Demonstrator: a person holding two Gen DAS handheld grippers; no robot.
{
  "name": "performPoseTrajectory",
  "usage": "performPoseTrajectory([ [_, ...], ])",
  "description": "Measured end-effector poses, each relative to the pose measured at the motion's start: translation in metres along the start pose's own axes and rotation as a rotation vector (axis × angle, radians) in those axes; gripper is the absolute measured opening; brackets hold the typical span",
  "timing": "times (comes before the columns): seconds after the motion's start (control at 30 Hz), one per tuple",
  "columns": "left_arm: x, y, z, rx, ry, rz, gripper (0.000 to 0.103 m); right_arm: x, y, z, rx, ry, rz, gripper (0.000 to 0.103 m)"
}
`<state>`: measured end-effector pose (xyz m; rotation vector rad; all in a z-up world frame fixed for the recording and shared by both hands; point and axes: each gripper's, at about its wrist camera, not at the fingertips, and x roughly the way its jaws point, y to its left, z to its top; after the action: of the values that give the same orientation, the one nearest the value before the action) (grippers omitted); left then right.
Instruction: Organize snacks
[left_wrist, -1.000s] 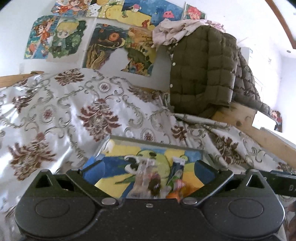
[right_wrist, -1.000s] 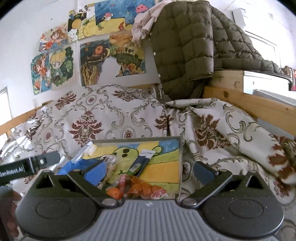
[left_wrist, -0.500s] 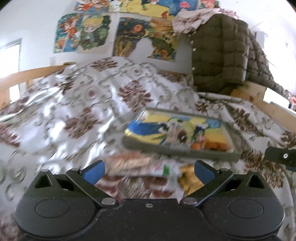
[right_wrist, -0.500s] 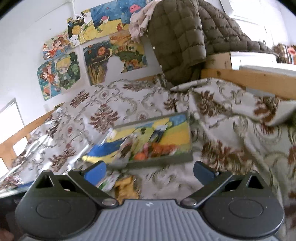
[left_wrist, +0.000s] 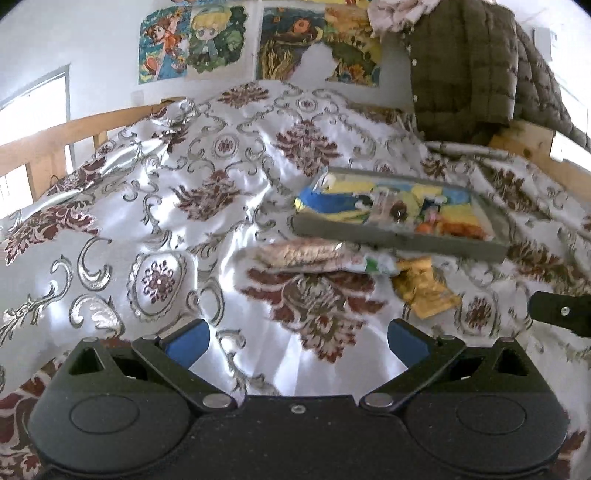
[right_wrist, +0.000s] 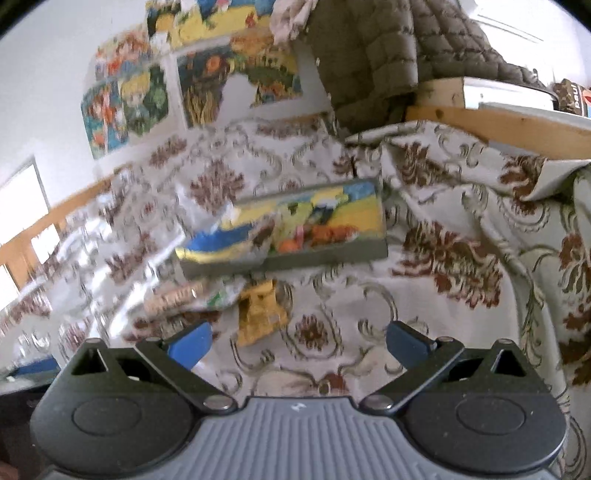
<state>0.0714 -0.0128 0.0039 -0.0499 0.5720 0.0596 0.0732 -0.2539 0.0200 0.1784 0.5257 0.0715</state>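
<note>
Patterned bedspread (left_wrist: 207, 206) covers bed. Shallow grey tray (left_wrist: 399, 242) rests flat on it, long axis left-right across left wrist view; several small snacks lie inside, blurred. Long biscuit packet (left_wrist: 306, 254) lies just before tray's front wall, lengthwise parallel to it. Yellow packet (left_wrist: 424, 291) near its right end, long axis angled toward camera. Left gripper (left_wrist: 297, 341) fingers wide apart, empty. Right gripper (right_wrist: 297, 339) likewise spread, holding nothing.

Only "paul" can be read, on a dark package (right_wrist: 571, 99) behind the wooden rail.
</note>
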Motion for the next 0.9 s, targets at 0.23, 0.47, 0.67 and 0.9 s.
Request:
performPoseTrajectory([
  [0.23,0.009,0.007,-0.013,0.005,0.085,0.048,0.102,0.007,0.012,-0.011,-0.022,0.048,0.023,0.103],
  [0.47,0.019,0.015,-0.012,-0.031,0.128,0.09,0.102,0.013,0.015,-0.011,-0.043,0.058,0.033,0.103],
  [0.67,0.019,0.013,-0.008,-0.016,0.115,0.091,0.102,0.014,0.014,-0.011,-0.028,0.058,0.048,0.103],
  [0.9,0.024,0.012,-0.003,0.004,0.11,0.082,0.102,0.016,0.016,-0.009,-0.035,0.042,0.063,0.103],
])
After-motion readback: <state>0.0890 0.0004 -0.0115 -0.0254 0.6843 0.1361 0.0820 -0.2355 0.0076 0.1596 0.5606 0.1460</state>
